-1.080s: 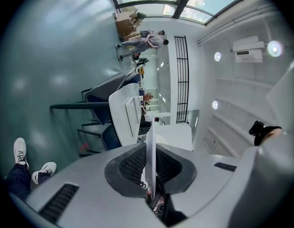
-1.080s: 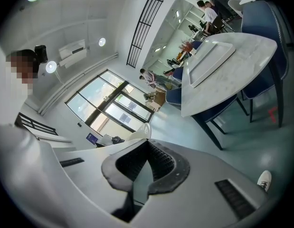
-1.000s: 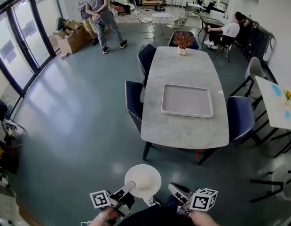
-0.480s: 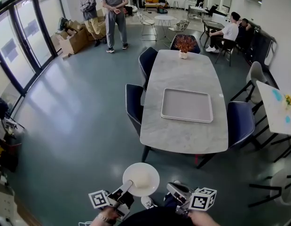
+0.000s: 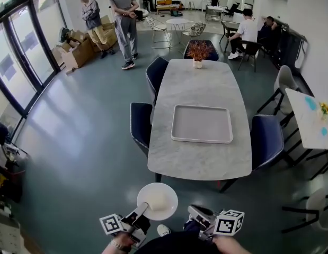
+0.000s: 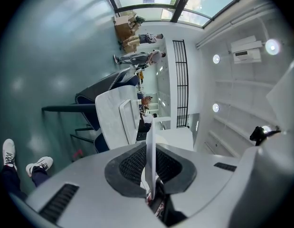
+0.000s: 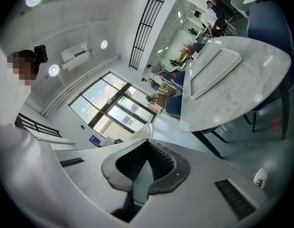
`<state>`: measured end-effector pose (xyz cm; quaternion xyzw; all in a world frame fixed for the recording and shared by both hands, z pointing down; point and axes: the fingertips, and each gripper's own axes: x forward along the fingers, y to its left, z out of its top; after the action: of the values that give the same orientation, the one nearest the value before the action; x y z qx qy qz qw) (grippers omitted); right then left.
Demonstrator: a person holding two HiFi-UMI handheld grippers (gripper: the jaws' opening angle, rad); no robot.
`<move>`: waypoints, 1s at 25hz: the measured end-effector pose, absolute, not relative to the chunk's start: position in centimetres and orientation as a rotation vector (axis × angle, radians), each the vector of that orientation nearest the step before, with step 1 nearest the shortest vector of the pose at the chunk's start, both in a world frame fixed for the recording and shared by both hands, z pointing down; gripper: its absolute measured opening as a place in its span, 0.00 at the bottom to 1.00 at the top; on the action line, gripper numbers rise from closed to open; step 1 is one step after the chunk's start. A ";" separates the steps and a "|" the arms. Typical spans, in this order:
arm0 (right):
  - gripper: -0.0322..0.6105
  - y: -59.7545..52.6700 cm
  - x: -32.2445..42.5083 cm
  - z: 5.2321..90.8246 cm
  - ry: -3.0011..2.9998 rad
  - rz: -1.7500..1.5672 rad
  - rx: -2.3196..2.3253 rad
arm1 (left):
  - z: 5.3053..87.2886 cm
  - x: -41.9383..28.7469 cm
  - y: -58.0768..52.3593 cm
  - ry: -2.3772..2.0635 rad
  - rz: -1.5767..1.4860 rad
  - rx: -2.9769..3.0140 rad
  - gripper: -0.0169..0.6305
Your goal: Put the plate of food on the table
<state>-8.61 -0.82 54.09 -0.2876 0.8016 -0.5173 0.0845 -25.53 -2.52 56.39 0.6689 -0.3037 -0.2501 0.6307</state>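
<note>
The round white plate (image 5: 157, 201) with a pale mound of food (image 5: 158, 197) on it is up in the air over the grey-green floor (image 5: 89, 142), not on the surface yet. The left gripper (image 5: 143, 211) has it: its jaws are clamped on the plate's near rim. In the left gripper view that rim shows as a thin white edge pinched between the dark pads (image 6: 132, 163). The plate juts out ahead of those jaws, roughly level. The right gripper (image 5: 194, 211) sits just to the right of the plate and apart from it, jaws closed with nothing between them. Ahead of both pairs of jaws, well apart, stands the long grey marble-topped table (image 5: 202, 160). That surface carries a rectangular grey tray (image 5: 201, 124) at its middle and a small potted plant with reddish leaves (image 5: 198, 52) at its far end. Dark blue chairs (image 5: 140, 125) flank it. Farther off, people (image 5: 124, 23) stand by cardboard boxes (image 5: 76, 49).
</note>
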 end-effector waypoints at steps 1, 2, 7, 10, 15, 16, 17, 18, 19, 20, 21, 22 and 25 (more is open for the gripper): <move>0.07 -1.5 -7.8 53.9 2.381 -1.544 -0.856 | 56.2 -24.9 -3.2 -0.697 -0.574 1.534 0.08; 0.07 -2.2 -6.9 53.8 2.378 -1.545 -0.861 | 56.1 -24.2 -3.8 -0.698 -0.575 1.535 0.08; 0.07 -4.9 -3.9 53.5 2.408 -1.525 -0.855 | 55.5 -21.4 -7.0 -0.717 -0.586 1.537 0.08; 0.07 -6.1 -2.4 54.0 2.372 -1.554 -0.825 | 55.6 -19.7 -8.6 -0.733 -0.586 1.536 0.07; 0.07 -7.8 0.9 53.3 2.399 -1.545 -0.805 | 55.6 -17.2 -10.6 -0.770 -0.588 1.525 0.08; 0.07 -8.0 1.4 53.2 2.400 -1.540 -0.794 | 55.6 -16.9 -11.0 -0.775 -0.592 1.526 0.08; 0.07 -8.0 1.9 53.1 2.404 -1.534 -0.791 | 55.6 -16.6 -11.4 -0.779 -0.597 1.528 0.08; 0.07 -8.1 2.4 53.1 2.399 -1.534 -0.787 | 55.6 -16.3 -11.7 -0.784 -0.601 1.530 0.07; 0.07 -8.1 3.0 53.0 2.387 -1.536 -0.783 | 55.6 -16.1 -12.1 -0.789 -0.603 1.530 0.07; 0.07 -8.2 3.6 53.0 2.375 -1.536 -0.783 | 55.6 -15.8 -12.5 -0.795 -0.605 1.527 0.07; 0.07 -8.3 4.3 53.0 2.366 -1.533 -0.789 | 55.7 -15.5 -12.9 -0.799 -0.608 1.520 0.08; 0.07 -8.4 4.9 53.0 2.360 -1.527 -0.799 | 55.8 -15.1 -13.3 -0.802 -0.612 1.510 0.08; 0.07 -8.7 6.3 52.6 2.363 -1.494 -0.833 | 56.1 -14.5 -14.3 -0.819 -0.608 1.483 0.08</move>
<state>6.27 -8.71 52.58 -0.2839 0.8050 -0.5087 0.1119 -14.46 -14.31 56.14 0.6453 -0.3566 -0.2647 0.6216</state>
